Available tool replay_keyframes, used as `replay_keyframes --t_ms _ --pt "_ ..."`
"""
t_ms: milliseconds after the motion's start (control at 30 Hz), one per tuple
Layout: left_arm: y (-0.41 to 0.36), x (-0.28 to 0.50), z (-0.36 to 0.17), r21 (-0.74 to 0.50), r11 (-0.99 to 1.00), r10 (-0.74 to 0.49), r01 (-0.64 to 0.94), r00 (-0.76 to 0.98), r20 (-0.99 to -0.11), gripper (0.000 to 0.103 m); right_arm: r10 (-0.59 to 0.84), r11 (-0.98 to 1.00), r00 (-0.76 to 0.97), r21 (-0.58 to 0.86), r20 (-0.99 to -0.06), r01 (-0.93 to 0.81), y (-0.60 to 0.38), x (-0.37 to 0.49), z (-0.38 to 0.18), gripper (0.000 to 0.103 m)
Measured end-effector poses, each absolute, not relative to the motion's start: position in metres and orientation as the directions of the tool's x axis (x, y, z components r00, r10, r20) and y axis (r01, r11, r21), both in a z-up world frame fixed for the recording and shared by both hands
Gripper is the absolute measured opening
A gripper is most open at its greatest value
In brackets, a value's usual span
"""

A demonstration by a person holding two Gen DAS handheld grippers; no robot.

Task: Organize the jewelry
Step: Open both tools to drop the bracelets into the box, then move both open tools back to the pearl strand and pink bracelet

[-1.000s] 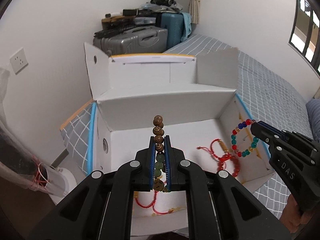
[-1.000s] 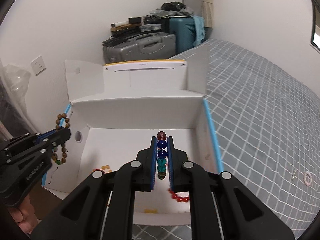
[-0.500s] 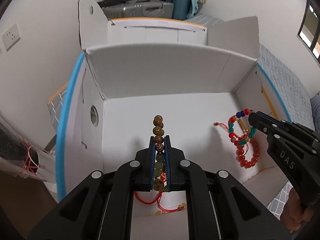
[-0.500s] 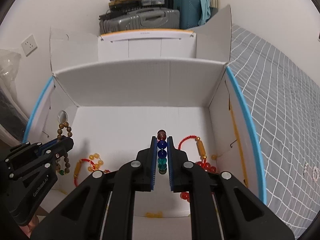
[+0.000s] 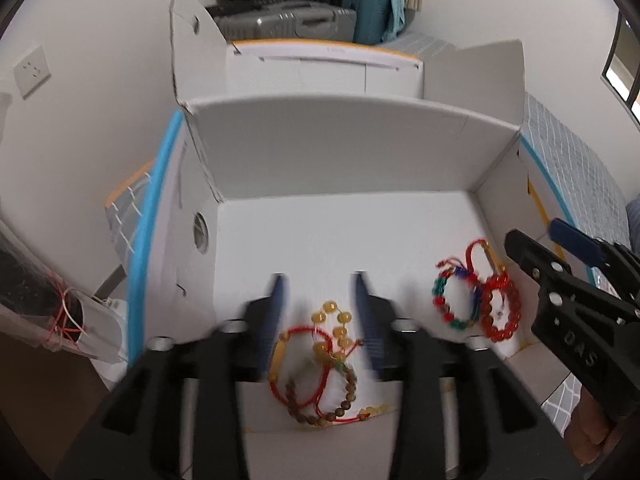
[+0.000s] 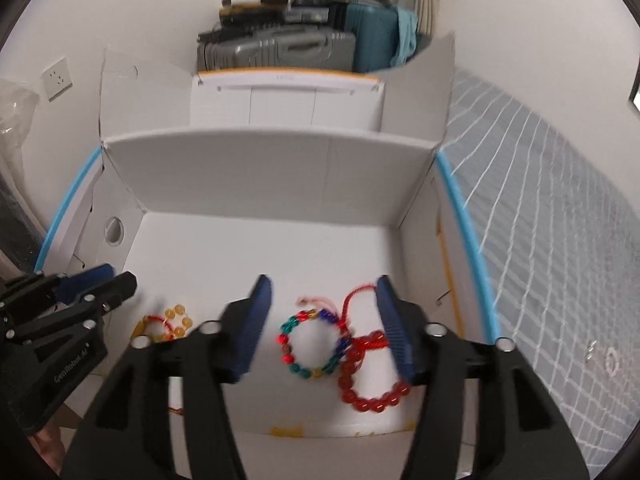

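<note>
White corrugated cardboard box (image 6: 256,176), open-topped, resting on a checked bed cover (image 6: 540,216). Left gripper (image 5: 318,304) and right gripper (image 6: 322,320): jaws have just been opening, now apart, nothing between the pads. Risk: loose cords may tangle as bracelets pile together. Multicoloured bead bracelet (image 6: 314,344) overlaps the red bead bracelet (image 6: 372,376); brown wooden bead bracelet (image 5: 332,400) lies over amber beads (image 5: 336,328) on the box floor.

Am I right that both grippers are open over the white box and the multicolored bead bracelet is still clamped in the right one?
Not quite: the right gripper grips nothing. Its jaws have just been opening, and the right wrist view shows the multicolored bead bracelet lying on the floor of the white box. The left gripper is indeed open too.
</note>
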State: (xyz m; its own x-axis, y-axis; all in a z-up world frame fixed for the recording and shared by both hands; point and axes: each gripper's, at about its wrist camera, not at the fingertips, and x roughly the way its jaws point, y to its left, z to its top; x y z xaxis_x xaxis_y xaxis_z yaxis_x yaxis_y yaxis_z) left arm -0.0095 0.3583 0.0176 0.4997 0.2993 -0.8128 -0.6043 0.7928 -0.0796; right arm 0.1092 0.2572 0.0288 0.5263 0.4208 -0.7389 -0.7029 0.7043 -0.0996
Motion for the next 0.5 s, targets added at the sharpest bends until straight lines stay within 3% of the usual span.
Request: replay_keyframes --t_ms 133,233,500 --pt "0.354 -0.010 0.030 -0.078 0.790 0.322 -0.609 0.520 -0.791 0.068 0.446 0.713 0.538 -0.079 -0.716 -0.696 0.244 0.112 0.043 0.073" --pt "0.349 -0.010 0.039 -0.058 0.787 0.353 -0.614 0.527 -0.773 0.076 0.455 0.727 0.551 -0.066 -0.699 -0.683 0.229 0.116 0.052 0.076" --pt "0.325 -0.002 0.060 -0.047 0.806 0.374 -0.590 0.569 -0.732 0.095 0.453 0.777 0.593 -0.032 -0.666 -0.629 0.186 0.135 0.067 0.095"
